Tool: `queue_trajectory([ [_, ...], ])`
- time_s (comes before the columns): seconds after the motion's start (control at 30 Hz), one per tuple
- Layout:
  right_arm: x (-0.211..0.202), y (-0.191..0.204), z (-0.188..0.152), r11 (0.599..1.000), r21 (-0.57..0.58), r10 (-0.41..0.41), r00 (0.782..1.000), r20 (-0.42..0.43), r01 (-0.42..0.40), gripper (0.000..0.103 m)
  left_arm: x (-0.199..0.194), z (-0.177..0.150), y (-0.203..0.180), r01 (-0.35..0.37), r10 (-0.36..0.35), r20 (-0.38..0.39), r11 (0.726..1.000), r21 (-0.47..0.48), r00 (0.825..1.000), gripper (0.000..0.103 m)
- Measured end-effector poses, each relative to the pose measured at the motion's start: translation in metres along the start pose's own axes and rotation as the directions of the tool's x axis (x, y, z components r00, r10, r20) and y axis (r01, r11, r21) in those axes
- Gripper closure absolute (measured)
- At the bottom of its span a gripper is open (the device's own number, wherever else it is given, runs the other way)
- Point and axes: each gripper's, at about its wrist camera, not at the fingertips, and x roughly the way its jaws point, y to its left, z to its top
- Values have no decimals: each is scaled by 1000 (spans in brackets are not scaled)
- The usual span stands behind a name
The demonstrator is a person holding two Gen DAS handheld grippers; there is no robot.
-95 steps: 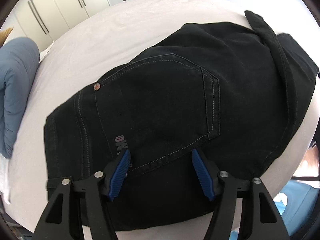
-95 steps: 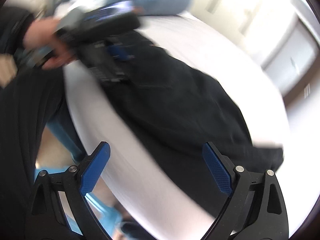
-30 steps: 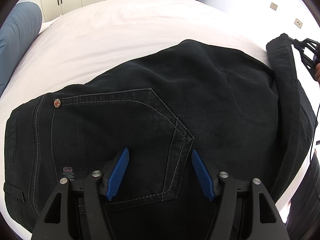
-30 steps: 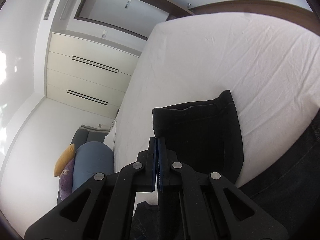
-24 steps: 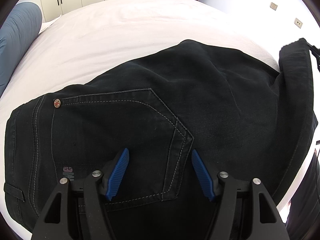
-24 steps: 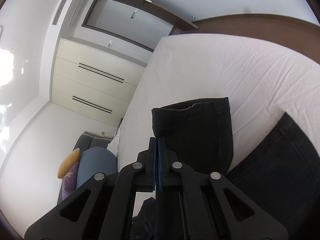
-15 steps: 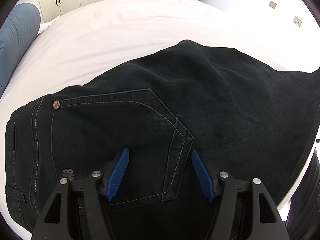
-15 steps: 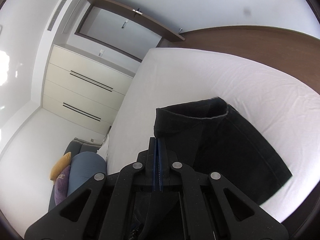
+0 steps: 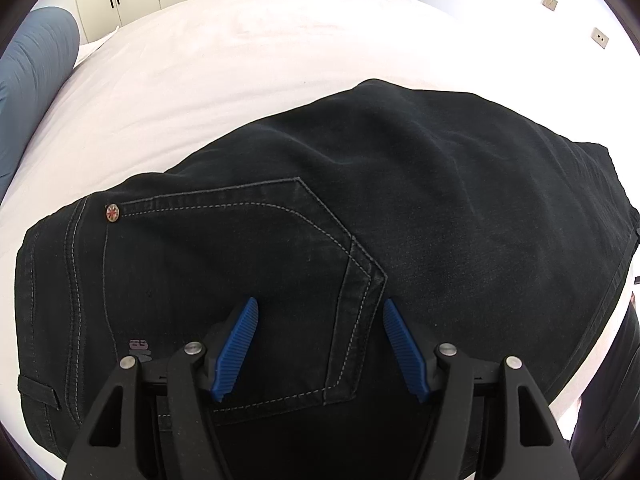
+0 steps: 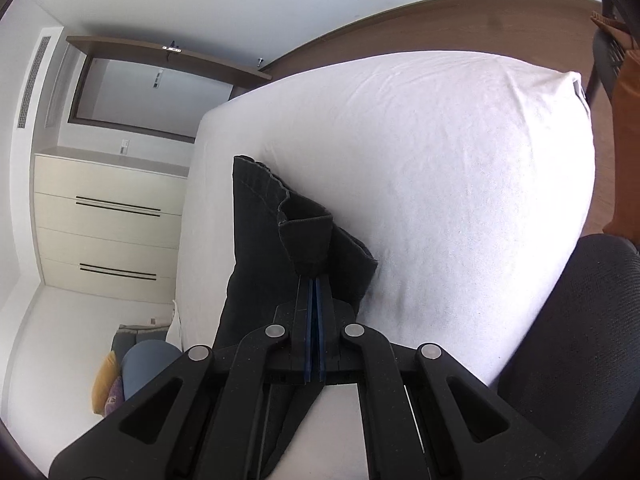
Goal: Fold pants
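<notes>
Pants (image 9: pixel 400 184) lie on the bed (image 9: pixel 240 48); left claw (image 9: pixel 318 344) gapes over the pocket (image 9: pixel 240 280), right claw (image 10: pixel 314 280) pinches a hem (image 10: pixel 306 236).

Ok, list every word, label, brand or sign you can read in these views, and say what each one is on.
No text reads clearly.
Small pale printed mark on the black pants, beside the back pocket: too small and blurred to read.
Rivet at the pocket corner: a flag-like emblem, no letters.
Right wrist view: no legible text.
</notes>
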Motion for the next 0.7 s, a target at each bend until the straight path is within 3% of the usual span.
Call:
queue_trajectory([
  [0.23, 8, -5, 1, 998, 66, -19, 1000, -20, 20, 103, -1, 5, -9, -13, 13, -15, 999, 32, 1000, 34],
  [0.7, 13, 3, -1, 993, 69, -94, 994, -56, 98, 103, -8, -5, -5, -6, 8, -25, 997, 74, 1000, 33],
])
